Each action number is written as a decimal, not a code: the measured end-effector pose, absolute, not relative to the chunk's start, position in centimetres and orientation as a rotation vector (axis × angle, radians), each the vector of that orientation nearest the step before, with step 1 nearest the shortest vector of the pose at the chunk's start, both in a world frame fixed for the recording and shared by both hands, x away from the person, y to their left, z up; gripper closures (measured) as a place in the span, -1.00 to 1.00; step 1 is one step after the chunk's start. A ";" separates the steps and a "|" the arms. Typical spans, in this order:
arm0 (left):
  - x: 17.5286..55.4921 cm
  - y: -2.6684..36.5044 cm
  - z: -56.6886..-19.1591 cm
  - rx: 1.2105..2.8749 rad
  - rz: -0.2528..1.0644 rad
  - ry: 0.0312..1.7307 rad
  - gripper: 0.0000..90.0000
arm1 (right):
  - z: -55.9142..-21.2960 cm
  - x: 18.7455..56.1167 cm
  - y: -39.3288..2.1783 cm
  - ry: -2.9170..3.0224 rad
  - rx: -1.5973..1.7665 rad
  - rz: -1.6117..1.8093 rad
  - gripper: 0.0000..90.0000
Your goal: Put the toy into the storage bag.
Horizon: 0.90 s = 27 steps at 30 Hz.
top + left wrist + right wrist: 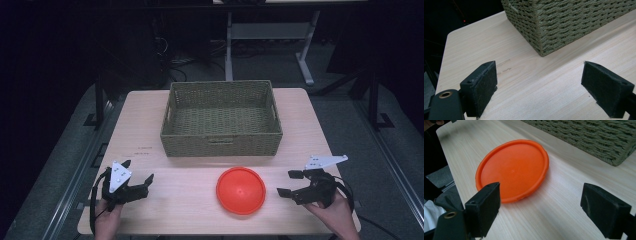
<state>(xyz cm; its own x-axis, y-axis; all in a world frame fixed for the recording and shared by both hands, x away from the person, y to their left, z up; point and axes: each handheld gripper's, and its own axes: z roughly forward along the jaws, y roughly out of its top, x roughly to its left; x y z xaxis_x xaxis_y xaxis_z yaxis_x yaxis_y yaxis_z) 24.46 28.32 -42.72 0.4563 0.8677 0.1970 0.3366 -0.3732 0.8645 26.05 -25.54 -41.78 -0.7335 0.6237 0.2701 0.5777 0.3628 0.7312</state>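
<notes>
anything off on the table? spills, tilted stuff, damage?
Nothing stands out. The woven basket sits square and empty, the orange disc lies flat in front of it, and the table shows only faint marks near the basket's left corner.

Two black padded jaws of the right gripper [540, 210] rise from the bottom edge, spread wide apart with nothing between them. Beyond the left jaw, a round orange disc [512, 168] lies flat on a pale wooden table [564, 202]. A woven green basket [594, 137] stands at the upper right.

Orange round plate [240, 190] flat on table, near empty woven basket [221, 143]
</notes>
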 end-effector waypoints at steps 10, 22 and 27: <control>24.5 28.4 -42.7 1.922 0.859 1.006 -0.72 | -41.0 27.3 -23.7 2.616 1.115 1.295 -0.65; 24.4 28.5 -42.6 1.924 0.870 0.999 -0.72 | -39.8 28.5 -21.3 2.678 1.049 1.262 -0.65; 24.4 28.5 -42.6 1.915 0.868 1.003 -0.72 | -40.0 29.1 -20.6 2.702 1.043 1.247 -0.65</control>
